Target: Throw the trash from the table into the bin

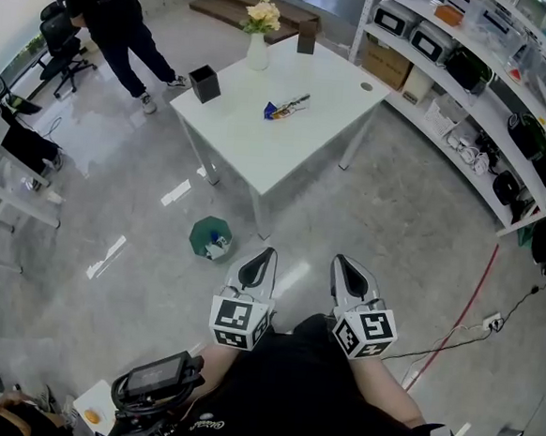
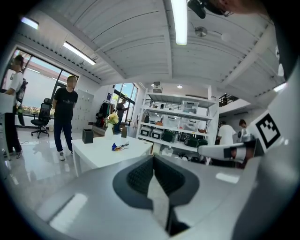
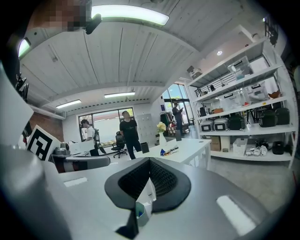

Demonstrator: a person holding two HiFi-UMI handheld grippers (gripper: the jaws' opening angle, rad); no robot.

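A blue and yellow wrapper (image 1: 283, 109) lies on the white table (image 1: 298, 134) well ahead of me. It shows small in the left gripper view as the wrapper (image 2: 119, 146) and in the right gripper view as the wrapper (image 3: 169, 151). A green bin (image 1: 211, 238) with some white scrap in it stands on the floor by the table's near corner. My left gripper (image 1: 266, 253) and right gripper (image 1: 341, 259) are held side by side close to my body, short of the table. Both are shut with nothing between the pads.
On the table stand a black box (image 1: 205, 83), a white vase of flowers (image 1: 258, 44) and a dark block (image 1: 307, 36). Shelves (image 1: 471, 96) full of gear curve along the right. A person (image 1: 110, 11) stands beyond the table's left. A red cable (image 1: 463, 317) crosses the floor.
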